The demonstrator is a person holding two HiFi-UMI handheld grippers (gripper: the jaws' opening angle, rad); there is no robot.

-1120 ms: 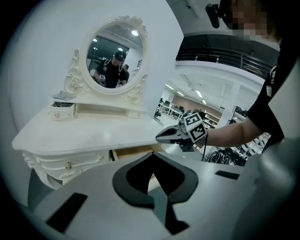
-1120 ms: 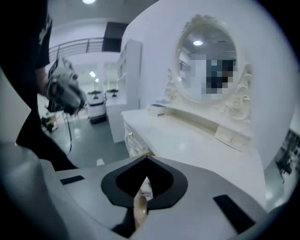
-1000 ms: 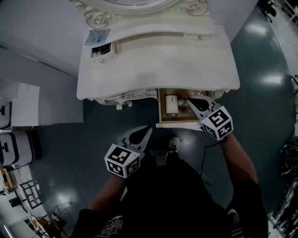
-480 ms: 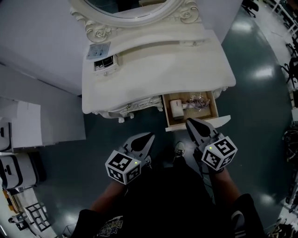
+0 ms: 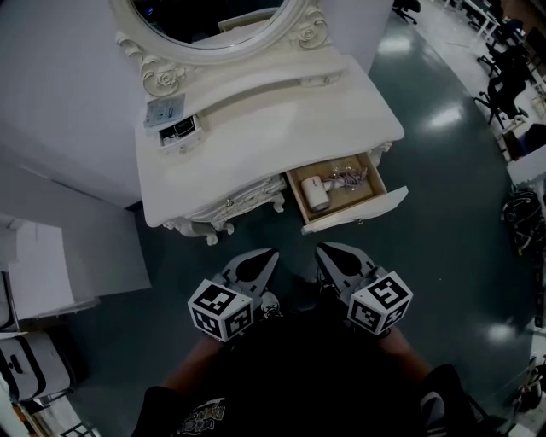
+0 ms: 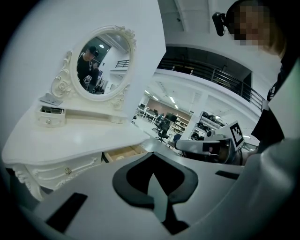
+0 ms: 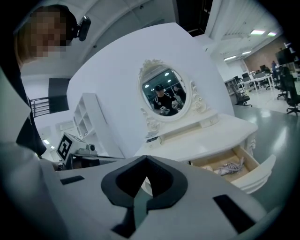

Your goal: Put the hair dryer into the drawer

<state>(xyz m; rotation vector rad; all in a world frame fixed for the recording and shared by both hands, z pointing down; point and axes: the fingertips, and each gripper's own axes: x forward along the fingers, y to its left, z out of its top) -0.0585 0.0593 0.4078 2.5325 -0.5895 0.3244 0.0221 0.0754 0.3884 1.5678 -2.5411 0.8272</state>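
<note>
The white hair dryer (image 5: 316, 190) lies in the open wooden drawer (image 5: 378, 183) at the right of the white dressing table (image 5: 256, 128), with its coiled cord (image 5: 345, 177) beside it. Both grippers hang close to my body, well short of the drawer and over the floor. My left gripper (image 5: 269, 254) is shut and holds nothing. The right gripper (image 5: 323, 249) is likewise shut and empty. The right gripper view shows the drawer (image 7: 243, 161) with the cord (image 7: 232, 166) beyond the closed tips (image 7: 145, 157). In the left gripper view the tips (image 6: 153, 154) meet, with the drawer (image 6: 123, 153) behind.
An oval mirror (image 5: 213, 17) in an ornate frame stands at the back of the table. A small box with a little drawer (image 5: 175, 128) sits at the table's left. White shelving (image 5: 43, 265) stands to the left. Dark glossy floor (image 5: 444, 247) lies around.
The right gripper has drawn back out of the drawer toward my body, leaving the hair dryer inside. The left gripper shifted a little. The table now looks farther away.
</note>
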